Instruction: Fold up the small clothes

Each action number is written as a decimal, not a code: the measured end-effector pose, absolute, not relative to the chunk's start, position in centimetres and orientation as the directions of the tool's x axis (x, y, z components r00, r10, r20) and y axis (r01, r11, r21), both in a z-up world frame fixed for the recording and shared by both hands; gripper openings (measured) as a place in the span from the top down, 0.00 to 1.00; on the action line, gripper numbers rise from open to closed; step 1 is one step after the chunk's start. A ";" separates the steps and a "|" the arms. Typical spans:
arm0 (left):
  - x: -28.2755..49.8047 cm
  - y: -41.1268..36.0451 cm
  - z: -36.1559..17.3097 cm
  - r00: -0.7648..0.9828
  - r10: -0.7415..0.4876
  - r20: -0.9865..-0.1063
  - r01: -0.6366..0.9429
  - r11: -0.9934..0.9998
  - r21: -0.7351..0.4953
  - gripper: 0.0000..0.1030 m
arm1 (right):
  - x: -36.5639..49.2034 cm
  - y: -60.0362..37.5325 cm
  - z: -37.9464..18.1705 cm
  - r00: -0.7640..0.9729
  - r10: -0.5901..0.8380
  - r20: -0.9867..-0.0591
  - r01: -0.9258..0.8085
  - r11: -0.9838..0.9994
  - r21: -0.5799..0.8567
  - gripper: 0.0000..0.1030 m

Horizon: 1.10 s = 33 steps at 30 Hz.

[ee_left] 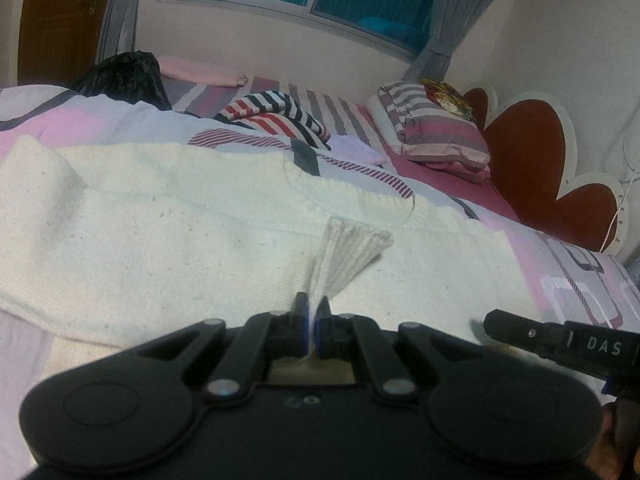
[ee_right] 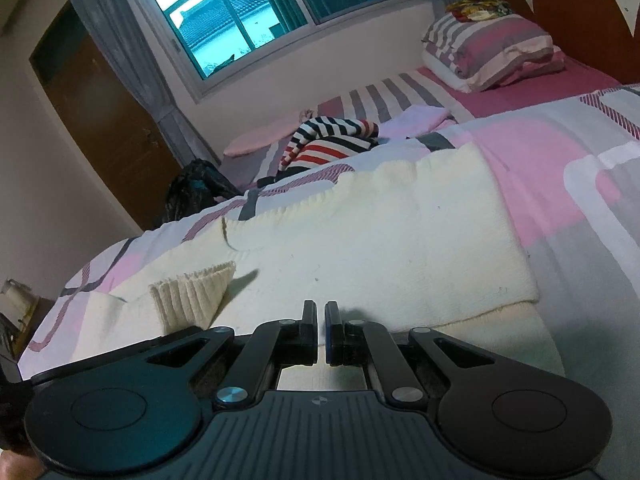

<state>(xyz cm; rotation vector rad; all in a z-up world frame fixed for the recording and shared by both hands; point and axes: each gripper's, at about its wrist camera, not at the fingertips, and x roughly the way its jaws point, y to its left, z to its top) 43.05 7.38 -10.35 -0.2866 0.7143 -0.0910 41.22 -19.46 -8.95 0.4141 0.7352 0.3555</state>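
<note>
A cream knitted sweater (ee_left: 160, 240) lies spread across the bed, and it also fills the middle of the right wrist view (ee_right: 380, 240). My left gripper (ee_left: 313, 312) is shut on the sleeve's ribbed cuff (ee_left: 348, 252), which fans out upward from the pads and stands over the sweater's body. The same cuff (ee_right: 192, 296) rises at the lower left of the right wrist view. My right gripper (ee_right: 321, 312) hovers low over the sweater's near edge with its jaws shut; no fabric shows past its tips. Its tip (ee_left: 492, 322) appears at the right of the left wrist view.
The sweater rests on a pink, grey and white quilt (ee_right: 560, 168). Behind it lie a red, white and navy striped garment (ee_left: 272, 116), a small pale cloth (ee_left: 356, 148), a striped pillow (ee_left: 436, 136) and a black bag (ee_left: 124, 76). A red headboard (ee_left: 528, 140) stands at the right.
</note>
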 end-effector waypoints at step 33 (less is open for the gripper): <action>35.3 16.3 -9.0 0.773 0.014 -0.634 -0.189 0.960 -0.208 0.44 | 42.0 -14.2 -10.2 0.587 0.592 -0.552 -0.276 0.787 0.551 0.50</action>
